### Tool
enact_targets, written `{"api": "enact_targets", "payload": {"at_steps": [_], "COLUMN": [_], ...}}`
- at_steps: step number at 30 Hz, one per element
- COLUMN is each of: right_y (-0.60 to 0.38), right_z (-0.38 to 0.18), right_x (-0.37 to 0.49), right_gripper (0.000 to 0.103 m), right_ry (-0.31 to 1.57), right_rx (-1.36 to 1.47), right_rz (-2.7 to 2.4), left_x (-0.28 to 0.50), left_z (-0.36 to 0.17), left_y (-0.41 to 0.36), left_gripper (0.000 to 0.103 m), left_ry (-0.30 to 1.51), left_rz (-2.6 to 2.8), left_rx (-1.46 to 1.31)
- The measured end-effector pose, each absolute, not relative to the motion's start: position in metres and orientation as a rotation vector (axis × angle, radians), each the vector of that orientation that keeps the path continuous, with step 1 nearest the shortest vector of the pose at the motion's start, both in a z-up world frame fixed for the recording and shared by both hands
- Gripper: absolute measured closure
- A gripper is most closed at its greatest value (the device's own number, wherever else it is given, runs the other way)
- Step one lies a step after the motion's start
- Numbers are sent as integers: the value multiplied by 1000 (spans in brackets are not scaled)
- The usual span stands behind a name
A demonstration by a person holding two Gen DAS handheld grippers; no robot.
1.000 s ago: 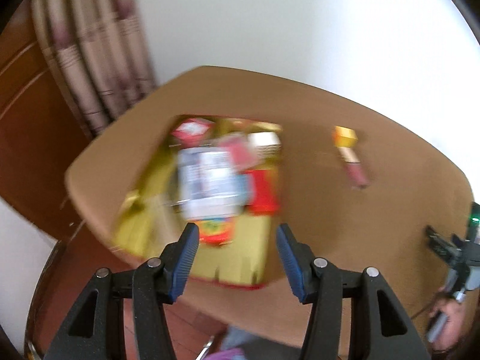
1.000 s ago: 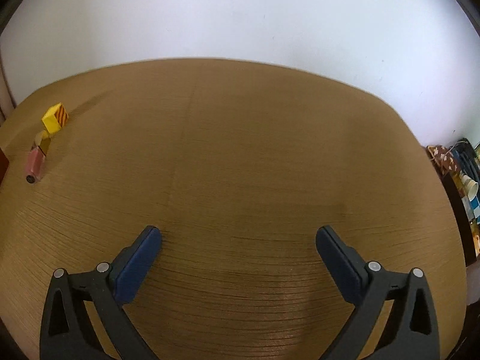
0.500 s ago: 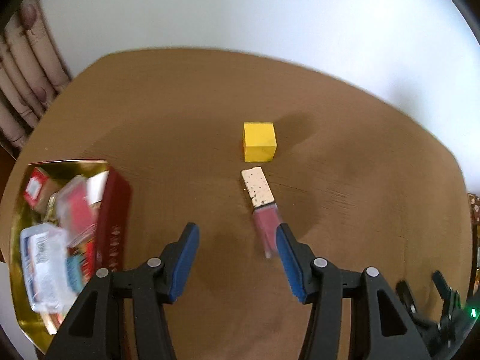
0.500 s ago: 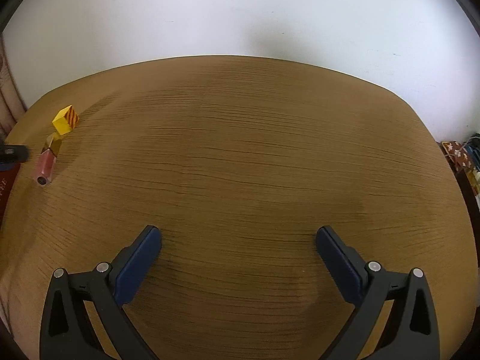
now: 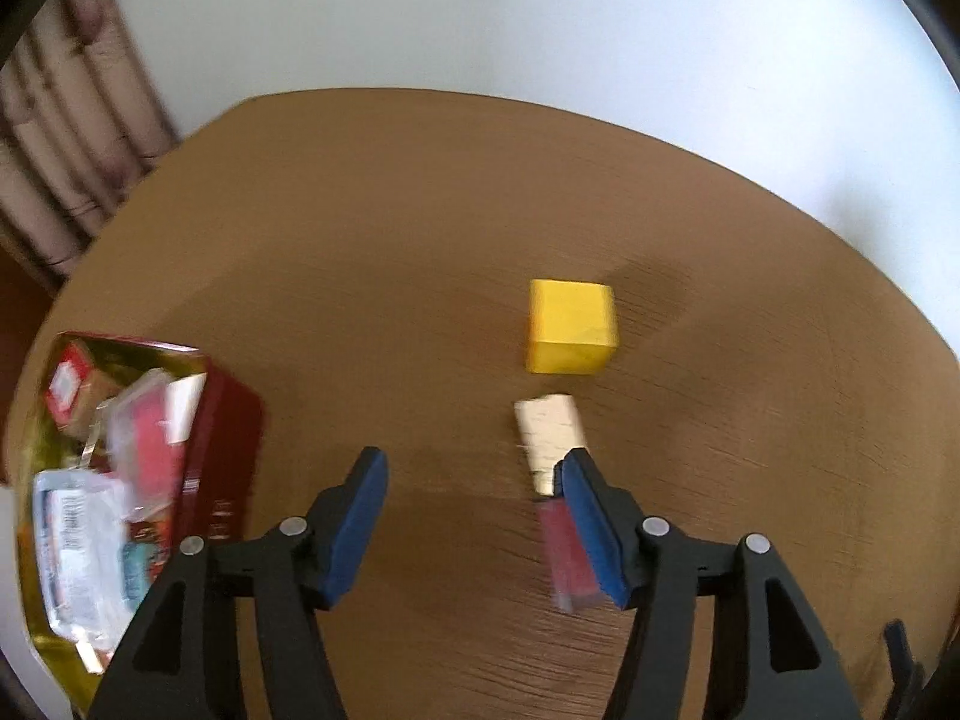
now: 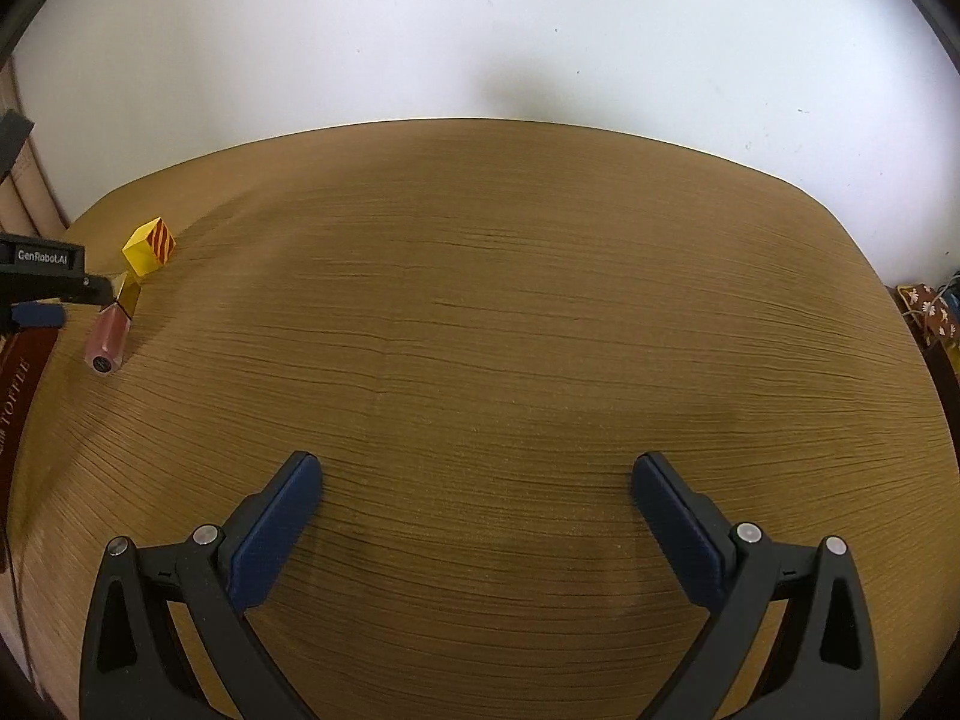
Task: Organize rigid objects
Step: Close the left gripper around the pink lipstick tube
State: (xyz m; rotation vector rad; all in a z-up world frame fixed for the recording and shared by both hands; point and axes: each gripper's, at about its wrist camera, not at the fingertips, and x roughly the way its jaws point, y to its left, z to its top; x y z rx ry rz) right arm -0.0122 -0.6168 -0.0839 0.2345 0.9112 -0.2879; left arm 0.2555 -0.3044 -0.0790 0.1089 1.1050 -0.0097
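My left gripper [image 5: 474, 516] hung over the wooden bench [image 5: 420, 240], its blue fingers [image 5: 354, 525] parting with only bare wood between them. The lip gloss tube [image 5: 555, 480], pale cap toward the top of the frame and pink body toward the bottom, lay just inside my right-hand finger, part of it hidden behind that pad; I could not tell whether the pad touched it. The yellow cube [image 5: 571, 326] sat just above the tube's cap, right of centre. At the lower left edge stood the red and gold box [image 5: 222, 456], crowded with packets.

In the right wrist view my right gripper [image 6: 477, 516] held its fingers [image 6: 276, 531] wide apart over bare bench, gripping nothing. The cube and the tube lay far off at the upper left of that frame, beside my left gripper.
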Motion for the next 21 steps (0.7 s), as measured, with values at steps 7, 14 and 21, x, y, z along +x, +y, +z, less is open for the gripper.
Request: {"api": "enact_targets", "payload": {"at_steps": [7,14,21], "right_y": [-612,-599,-599], "right_z": [-83,-81,-76], "right_x": [-14,-19,-27], "right_gripper": [1,1,1], "right_ry": [899,895,877], "right_rx": [235,239,245], "right_rz": [-289,-287,-287], "left_x": [256,252,260], "left_z": [-80,-64,-89], "left_y": [-310,-308,-309], "left_gripper": [39,37,37], "left_ry": [1081,1057,1141], "left_rz": [33,106,106], "left_rx": [165,129,186]}}
